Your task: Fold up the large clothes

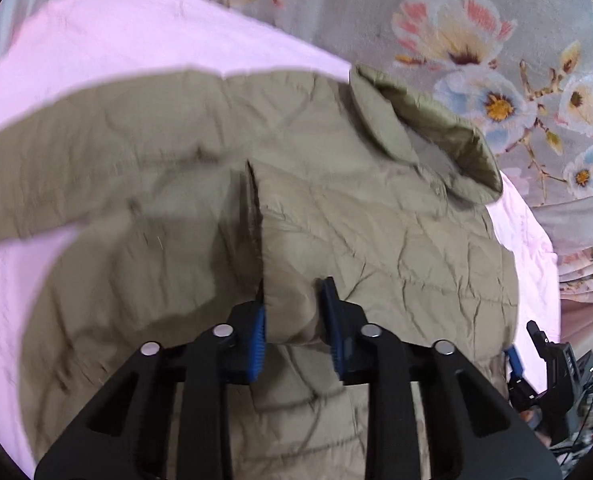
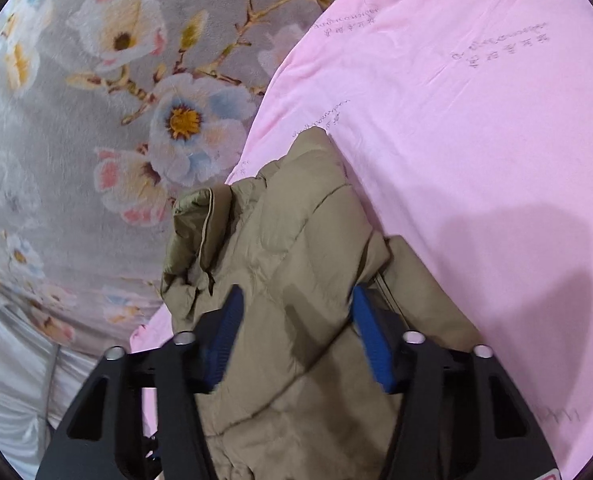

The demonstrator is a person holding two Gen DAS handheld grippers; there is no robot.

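An olive-tan quilted jacket (image 1: 356, 220) lies spread on a pink sheet (image 1: 136, 40), its collar (image 1: 436, 128) at the upper right and one sleeve reaching left. My left gripper (image 1: 294, 294) is shut on a raised fold of the jacket's front edge, which fills the gap between the blue pads (image 1: 332, 320). In the right wrist view the jacket (image 2: 296, 232) is bunched and lifted, and my right gripper (image 2: 296, 294) is shut on a thick wad of it near the collar side. The right gripper (image 1: 524, 350) also shows at the jacket's lower right edge.
A grey blanket with a large flower print (image 1: 476, 40) (image 2: 96, 120) borders the pink sheet (image 2: 476, 120). Pale grey fabric (image 2: 12, 380) hangs at the lower left of the right wrist view. Dark clutter and cables (image 1: 576, 400) sit beyond the bed's edge.
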